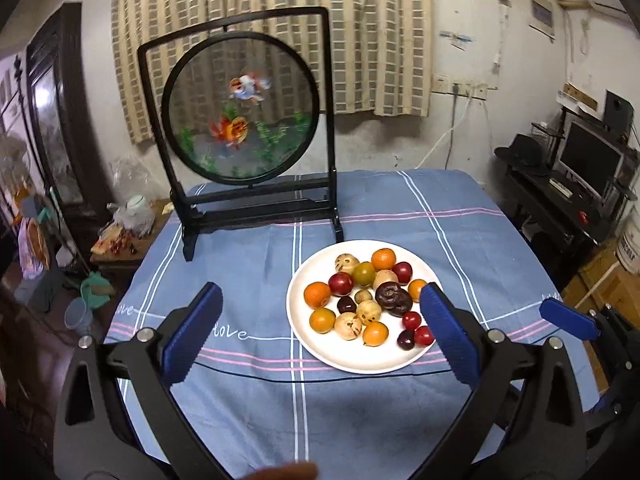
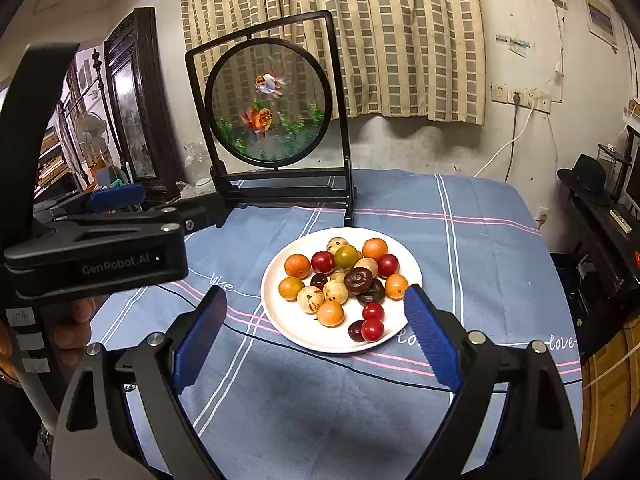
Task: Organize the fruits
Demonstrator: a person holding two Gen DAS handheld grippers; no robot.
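Left gripper [image 1: 320,332]: jaws released, spread wide, nothing between the blue pads [image 1: 192,332]. It hangs above the tabletop [image 1: 248,412], which is covered in a blue plaid cloth with "love" script.

Right gripper [image 2: 316,332]: jaws likewise released and empty. In the left wrist view one of its blue pads shows just outside the left gripper's right jaw. In the right wrist view the left gripper's black body, marked "GenRobot.AI", sits beyond the left jaw, apart from it.

White plate [image 1: 304,340], [image 2: 276,316]: rests on the cloth ahead of both grippers. From the left wrist it lies toward the right jaw, whose tip overlaps the plate's right rim in view. From the right wrist it lies ahead, roughly centred between the jaw tips, with the right jaw tip overlapping the rim. Whether any jaw touches the plate cannot be told.

Fruits on the plate, clustered and mostly touching:
- orange round fruits [image 1: 317,294], [image 2: 297,265] around the edge of the cluster
- red plum-like fruits [image 1: 341,283], [image 2: 323,261]
- pale spotted fruits [image 1: 348,326], [image 2: 310,299]
- one greenish fruit [image 1: 363,273], [image 2: 346,256]
- dark brown-purple fruits [image 1: 394,298], [image 2: 359,280] near the middle
- small red and dark fruits [image 1: 423,336], [image 2: 372,329] on the plate's near side, closest to the right jaw in each view.

Beyond the plate, ahead of the jaws: a black framed stand [image 1: 328,120], [image 2: 340,120] holding a round goldfish panel [image 1: 242,108], [image 2: 268,104], upright on the cloth.
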